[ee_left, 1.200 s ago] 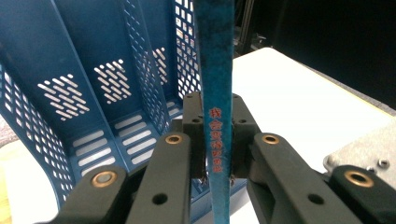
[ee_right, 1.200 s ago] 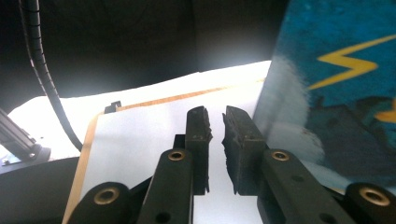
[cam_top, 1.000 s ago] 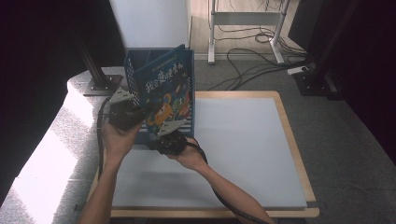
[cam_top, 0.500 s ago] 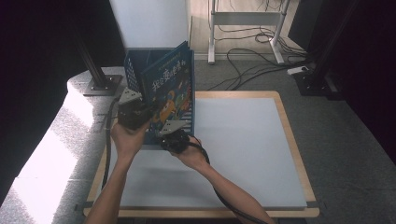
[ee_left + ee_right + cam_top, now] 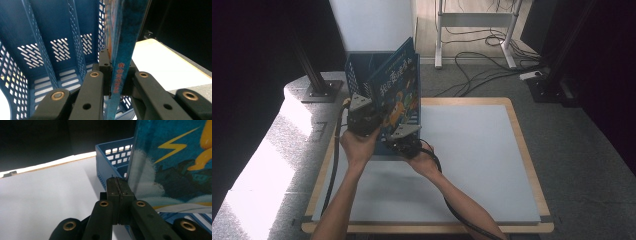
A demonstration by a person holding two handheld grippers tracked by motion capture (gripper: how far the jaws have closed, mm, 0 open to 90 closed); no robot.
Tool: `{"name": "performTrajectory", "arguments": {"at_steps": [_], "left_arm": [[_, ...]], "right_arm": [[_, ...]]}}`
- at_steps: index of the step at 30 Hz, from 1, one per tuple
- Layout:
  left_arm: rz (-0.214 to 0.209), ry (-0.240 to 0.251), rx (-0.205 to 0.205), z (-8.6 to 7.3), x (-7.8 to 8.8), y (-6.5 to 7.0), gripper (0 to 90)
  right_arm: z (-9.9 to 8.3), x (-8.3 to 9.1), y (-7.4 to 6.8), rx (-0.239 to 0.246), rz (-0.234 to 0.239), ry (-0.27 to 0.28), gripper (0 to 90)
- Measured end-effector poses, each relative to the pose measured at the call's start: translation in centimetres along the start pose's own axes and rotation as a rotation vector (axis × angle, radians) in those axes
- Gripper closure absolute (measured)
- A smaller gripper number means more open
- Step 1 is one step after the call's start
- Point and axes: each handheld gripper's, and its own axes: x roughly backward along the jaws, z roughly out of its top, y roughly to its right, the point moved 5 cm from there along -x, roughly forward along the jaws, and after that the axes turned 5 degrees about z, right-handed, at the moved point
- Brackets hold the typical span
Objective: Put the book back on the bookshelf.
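Observation:
A blue picture book (image 5: 399,92) stands nearly upright, its lower edge in a blue slotted file rack (image 5: 357,70) at the table's far left. My left gripper (image 5: 367,117) is shut on the book's near edge. In the left gripper view the thin book (image 5: 122,37) runs up between the pads, gripped by the left gripper (image 5: 116,75), with the rack's dividers (image 5: 50,37) behind. My right gripper (image 5: 404,139) is low by the book's front corner. In the right gripper view the right gripper (image 5: 119,185) has its jaws pressed together on nothing, beside the cover (image 5: 175,157) and the rack's wall (image 5: 110,160).
The white mat (image 5: 472,150) with its wooden rim covers the table; its middle and right lie bare. A black post on a base plate (image 5: 319,90) stands left of the rack. Cables (image 5: 482,55) and a white stand lie on the floor beyond.
The book has tipped from leaning back to nearly upright, its top corner higher. Both hands have shifted right and slightly forward with it.

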Motion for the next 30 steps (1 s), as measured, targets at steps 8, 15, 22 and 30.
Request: {"name": "performTrajectory", "arguments": {"at_steps": [8,15,22,30], "left_arm": [[0.017,0.015,0.032,0.1,-0.6,0.0,83.2],[0.036,0.022,0.042,0.1,-0.8,0.2,83.2],[0.050,0.024,0.035,0.4,-1.2,0.5,83.2],[0.069,0.029,0.020,0.7,-1.9,1.1,83.2]], "right_arm": [[-0.2,0.1,0.7,-0.003,-0.021,0.007,88.8],[-0.3,0.3,1.1,-0.008,-0.036,0.005,88.8],[-0.3,0.4,1.7,-0.017,-0.039,0.012,88.8],[-0.4,0.6,2.4,-0.032,-0.051,0.015,88.8]]}}
